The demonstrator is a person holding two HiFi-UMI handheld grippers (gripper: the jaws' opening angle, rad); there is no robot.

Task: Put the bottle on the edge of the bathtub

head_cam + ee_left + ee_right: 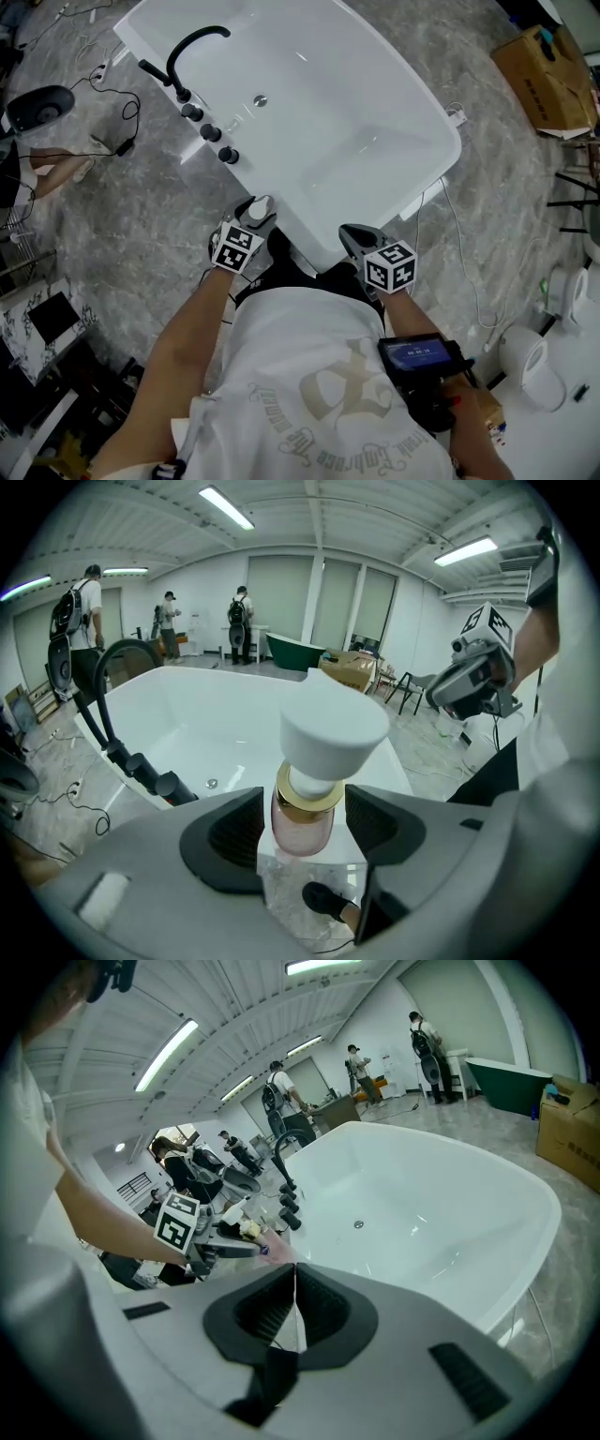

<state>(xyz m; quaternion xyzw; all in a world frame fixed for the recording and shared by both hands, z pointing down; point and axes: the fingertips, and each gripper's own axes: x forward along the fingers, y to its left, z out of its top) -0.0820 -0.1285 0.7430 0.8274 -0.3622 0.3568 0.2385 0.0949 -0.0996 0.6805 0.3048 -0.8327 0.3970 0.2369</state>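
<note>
Left gripper [253, 223] has its jaws clamped on the sides of a pink glass bottle with gold collar and white cap [304, 825]. The bottle is upright, with the cap standing above the jaws. It sits over the near end of the white freestanding bathtub [292, 223], right at the rim's outer edge. I can't tell whether its base touches the rim. In the left gripper view, white rim shows directly under the bottle, with grey marble floor [141, 211] and a dark shoe below.

Right gripper [351, 234] is on the same near end, close to the left one but apart from it. In the right gripper view its jaws are pressed together with nothing between them, and the tips point across the basin.

Along the tub's left edge stand a black curved faucet [192, 47] and a row of black round knobs [211, 133]. The flat rim between the last knob and the bottle is bare. The basin is open, with only the drain in it.

Loose dark cables trail on the floor left of the tub. To the right, a white cable [467, 267] runs off the far corner, and a brown cardboard box [546, 67] sits well apart. People stand far back in the room.
</note>
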